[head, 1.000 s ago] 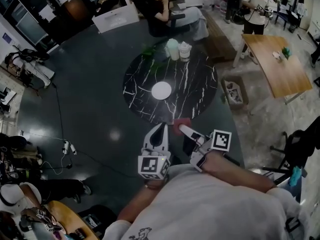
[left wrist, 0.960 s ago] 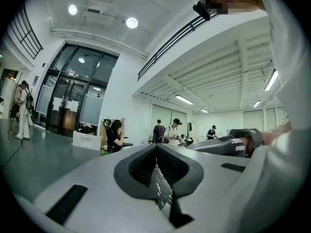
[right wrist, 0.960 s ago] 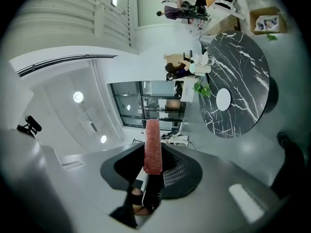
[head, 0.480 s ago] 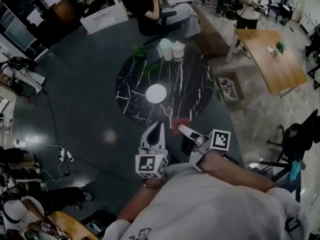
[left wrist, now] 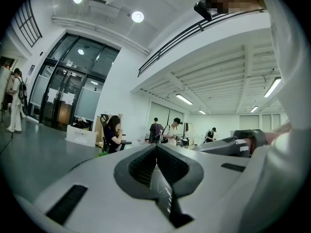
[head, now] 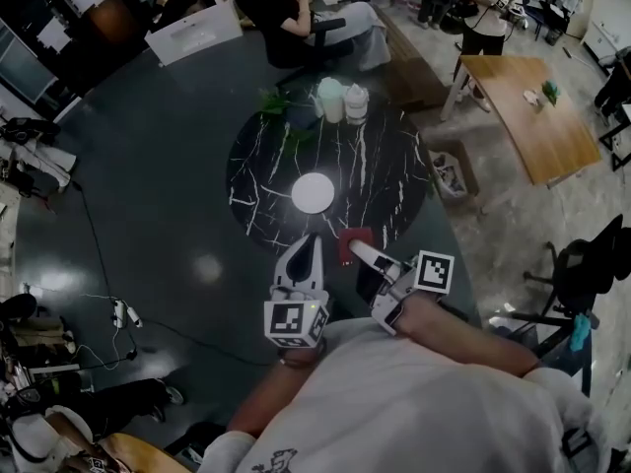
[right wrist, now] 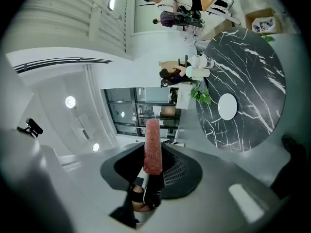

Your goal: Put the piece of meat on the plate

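Right, piece of meat (right wrist: pixel 152 147) clamped edge-on between the jaws of right gripper (head: pixel 361 254), standing up as a thin reddish slab over the 6 o'clock rim of the round black marble table (head: pixel 385 180). Looks light, soft and a bit floppy, probably slick on the faces. Likely to sag or slide if the pinch loosens, so best taken low across the flat faces, near the middle, as now. Not fragile, fine with a firm squeeze. Left gripper (left wrist: pixel 156 147) closed on nothing, jaws together, level beside the right one at its 9 o'clock in head view.

White plate (head: pixel 314 193) near table centre, roughly 11 o'clock from the meat, near but apart. Only bare marble between meat and plate, so a clear run by the look of it. Pale jars (head: pixel 331 99) side by side at the table's 12 o'clock edge and green plant (head: pixel 283 103) at the 11 o'clock edge, both well past the plate, no obstacle. Off the table: wooden table (head: pixel 537 116) at 2 o'clock, open box (head: pixel 449 177) on the floor at 3 o'clock, seated person (head: pixel 286 13) beyond 12 o'clock. Worth minding only the left gripper, close alongside.
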`<act>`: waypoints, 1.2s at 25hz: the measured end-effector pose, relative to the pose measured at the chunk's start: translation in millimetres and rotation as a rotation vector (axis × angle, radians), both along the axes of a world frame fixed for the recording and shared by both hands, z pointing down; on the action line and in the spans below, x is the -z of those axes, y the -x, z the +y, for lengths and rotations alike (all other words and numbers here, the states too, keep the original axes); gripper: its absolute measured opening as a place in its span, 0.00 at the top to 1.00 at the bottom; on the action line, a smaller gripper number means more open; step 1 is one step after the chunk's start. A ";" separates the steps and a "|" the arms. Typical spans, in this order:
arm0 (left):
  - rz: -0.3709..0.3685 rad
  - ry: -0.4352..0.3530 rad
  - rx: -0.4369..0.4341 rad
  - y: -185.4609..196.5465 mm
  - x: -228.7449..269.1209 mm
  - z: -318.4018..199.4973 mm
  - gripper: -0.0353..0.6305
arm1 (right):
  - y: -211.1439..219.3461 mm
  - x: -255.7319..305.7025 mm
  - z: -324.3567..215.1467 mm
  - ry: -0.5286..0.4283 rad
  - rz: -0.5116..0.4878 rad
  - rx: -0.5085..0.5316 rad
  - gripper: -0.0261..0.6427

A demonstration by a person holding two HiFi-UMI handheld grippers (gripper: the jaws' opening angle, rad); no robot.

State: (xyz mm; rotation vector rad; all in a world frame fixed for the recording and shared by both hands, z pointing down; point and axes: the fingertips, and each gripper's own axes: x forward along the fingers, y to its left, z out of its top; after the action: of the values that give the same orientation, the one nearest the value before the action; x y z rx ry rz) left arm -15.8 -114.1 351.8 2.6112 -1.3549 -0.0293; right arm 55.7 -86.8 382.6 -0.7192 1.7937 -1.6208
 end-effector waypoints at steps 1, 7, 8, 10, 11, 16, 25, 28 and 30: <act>-0.002 -0.001 -0.004 5.1 1.7 -7.5 0.94 | 5.1 1.2 -7.6 -0.002 0.002 -0.002 0.83; -0.012 -0.016 -0.027 38.3 7.4 -45.2 0.94 | 37.8 4.2 -48.5 0.003 0.013 -0.025 0.83; -0.011 -0.017 -0.032 43.4 6.9 -51.1 0.94 | 42.9 4.0 -55.0 0.002 0.019 -0.030 0.83; -0.009 -0.014 -0.042 53.9 4.2 -63.2 0.94 | 53.6 3.0 -66.9 0.000 0.029 -0.037 0.83; -0.009 -0.011 -0.048 58.8 2.9 -68.8 0.94 | 58.4 2.1 -71.9 0.001 0.034 -0.042 0.83; 0.004 -0.009 -0.079 75.3 1.0 -87.9 0.94 | 67.6 -5.7 -89.7 0.020 0.059 -0.090 0.83; -0.011 -0.008 -0.102 79.3 -12.1 -119.7 0.94 | 60.7 -22.9 -129.1 0.029 0.095 -0.121 0.83; -0.018 -0.012 -0.096 78.7 -14.7 -129.2 0.94 | 54.9 -28.4 -144.3 0.026 0.115 -0.117 0.83; -0.013 -0.003 -0.083 79.2 -16.2 -138.4 0.94 | 51.5 -31.6 -155.6 0.026 0.123 -0.111 0.83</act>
State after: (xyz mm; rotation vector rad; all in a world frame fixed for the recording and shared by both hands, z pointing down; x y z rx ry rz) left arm -95.0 -252.6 368.0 2.6719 -1.2506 -0.0023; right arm 4.2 -242.4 414.1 -0.9319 1.7868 -1.5591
